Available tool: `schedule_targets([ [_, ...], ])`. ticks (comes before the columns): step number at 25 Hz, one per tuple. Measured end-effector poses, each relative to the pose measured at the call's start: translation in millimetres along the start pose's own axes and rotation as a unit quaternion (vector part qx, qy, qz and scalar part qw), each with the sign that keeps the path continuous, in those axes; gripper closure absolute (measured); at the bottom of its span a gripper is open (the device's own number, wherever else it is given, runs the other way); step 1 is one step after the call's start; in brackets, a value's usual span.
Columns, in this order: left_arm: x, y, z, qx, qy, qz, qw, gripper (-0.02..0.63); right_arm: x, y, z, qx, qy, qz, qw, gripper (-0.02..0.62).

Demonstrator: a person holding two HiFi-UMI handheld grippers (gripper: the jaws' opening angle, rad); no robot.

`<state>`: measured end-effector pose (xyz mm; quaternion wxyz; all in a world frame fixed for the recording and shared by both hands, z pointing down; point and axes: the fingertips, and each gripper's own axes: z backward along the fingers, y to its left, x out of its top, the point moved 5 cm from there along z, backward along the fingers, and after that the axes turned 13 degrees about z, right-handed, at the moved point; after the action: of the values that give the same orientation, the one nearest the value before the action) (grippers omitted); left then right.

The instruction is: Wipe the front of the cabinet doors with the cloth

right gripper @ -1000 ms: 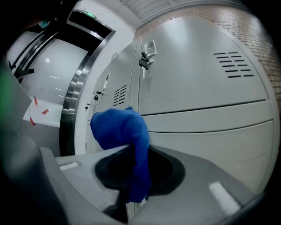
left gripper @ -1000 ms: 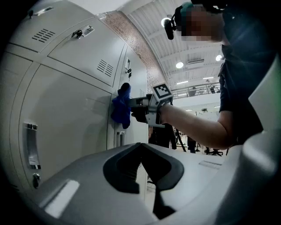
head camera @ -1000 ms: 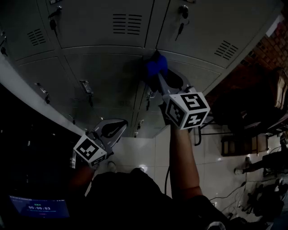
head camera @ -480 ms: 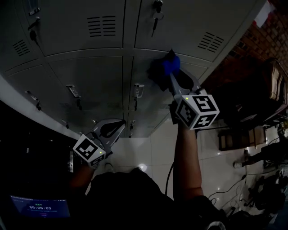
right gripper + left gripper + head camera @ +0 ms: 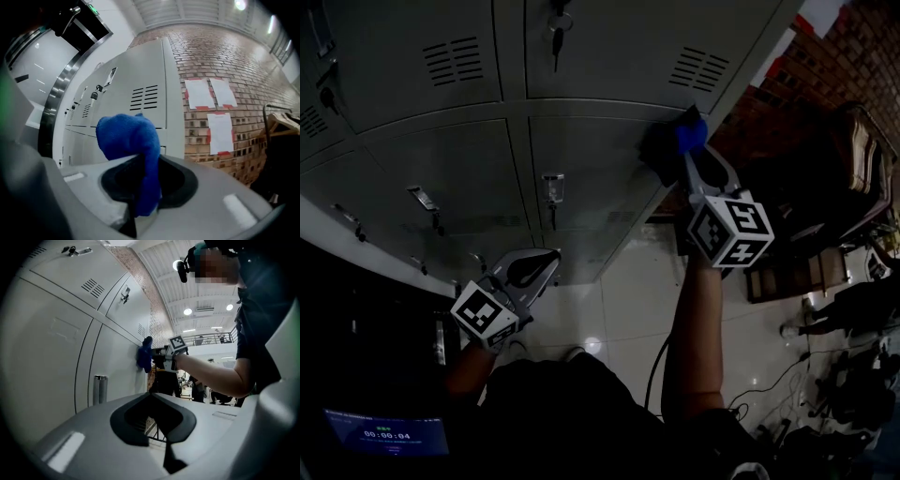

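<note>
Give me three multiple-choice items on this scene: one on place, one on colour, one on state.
1. Where is the cloth? A pressed on a cabinet door B on the floor C hung on a key
2. Its colour? A red B blue C white
3. The left gripper is: A wide open B shut on a rag C shut, empty

1A: the left gripper view shows it against the door, held by the right gripper. 2B: plainly blue. 3C: its jaws meet with nothing between.
</note>
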<state>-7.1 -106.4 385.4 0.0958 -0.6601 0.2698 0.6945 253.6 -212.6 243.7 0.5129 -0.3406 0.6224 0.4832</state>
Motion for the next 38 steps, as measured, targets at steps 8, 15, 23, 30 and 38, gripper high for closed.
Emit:
schedule_targets([
  [8,-3,-10,-11,-0.011,0.005,0.002,0.9999,0.603,-17,-40,22,-0.071,0.006,0.0,0.997,0.523],
  [15,-1,-6,10,-0.004,0.006,0.002,1.0,0.603,-13,-2,36,-0.051,-0.009,-0.008,0.999,0.523],
  [23,0,5,51,0.008,0.002,0.004,1.0,0.603,-6,107,15,0.059,-0.018,-0.005,0.998,0.523],
  [30,-2,18,96,0.032,0.0,0.008,0.9995,0.603,2,183,-23,0.132,-0.011,0.008,0.991,0.523],
  [38,-3,32,129,0.065,-0.007,0.02,0.9976,0.603,-7,201,-60,0.121,0.016,0.006,0.993,0.523],
])
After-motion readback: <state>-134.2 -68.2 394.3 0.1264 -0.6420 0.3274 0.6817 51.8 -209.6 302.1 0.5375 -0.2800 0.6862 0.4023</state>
